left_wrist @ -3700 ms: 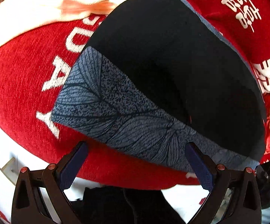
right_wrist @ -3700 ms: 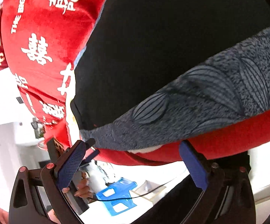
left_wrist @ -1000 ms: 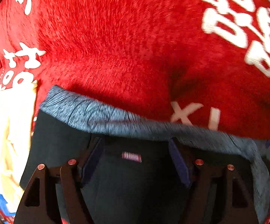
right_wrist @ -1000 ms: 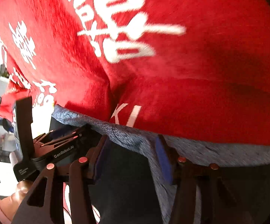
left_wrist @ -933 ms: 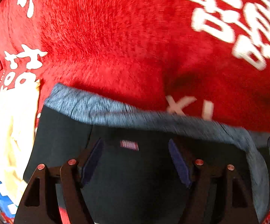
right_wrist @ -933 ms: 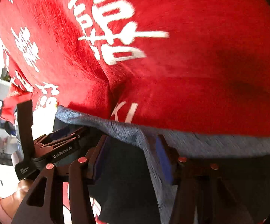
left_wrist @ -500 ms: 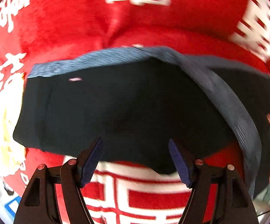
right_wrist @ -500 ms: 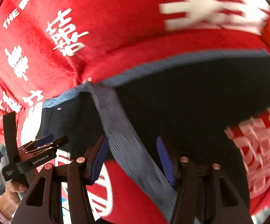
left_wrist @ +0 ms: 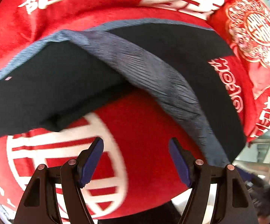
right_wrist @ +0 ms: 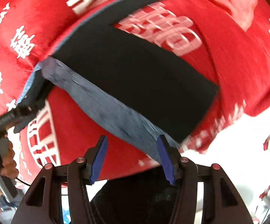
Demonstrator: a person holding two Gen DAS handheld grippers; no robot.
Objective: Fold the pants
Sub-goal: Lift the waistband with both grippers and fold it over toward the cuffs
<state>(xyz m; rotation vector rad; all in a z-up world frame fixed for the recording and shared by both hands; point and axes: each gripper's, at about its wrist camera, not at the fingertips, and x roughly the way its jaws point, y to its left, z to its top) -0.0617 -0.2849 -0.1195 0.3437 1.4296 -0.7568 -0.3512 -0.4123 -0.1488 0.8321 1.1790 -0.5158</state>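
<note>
Black pants (left_wrist: 50, 85) with a grey patterned waistband (left_wrist: 149, 78) lie spread on a red blanket (left_wrist: 144, 130), the two legs splayed apart in a V. My left gripper (left_wrist: 135, 160) is open and empty, above bare blanket just short of the crotch. In the right wrist view the pants (right_wrist: 135, 78) stretch up and right, with the grey band (right_wrist: 116, 115) running diagonally. My right gripper (right_wrist: 132, 158) is open and empty; its right pad is beside the band's lower end. The left gripper also shows at the left edge of that view (right_wrist: 22, 110), held by a hand.
The red blanket carries white characters (right_wrist: 163, 31) and drapes over a rounded surface. A red embroidered cushion (left_wrist: 254, 28) lies at the upper right. White floor (right_wrist: 237, 149) shows past the blanket's right edge.
Both grippers have pulled back toward the near edge, away from the waistband. The pants, folded a few seconds ago, now lie opened with the legs apart. Both views are motion-blurred.
</note>
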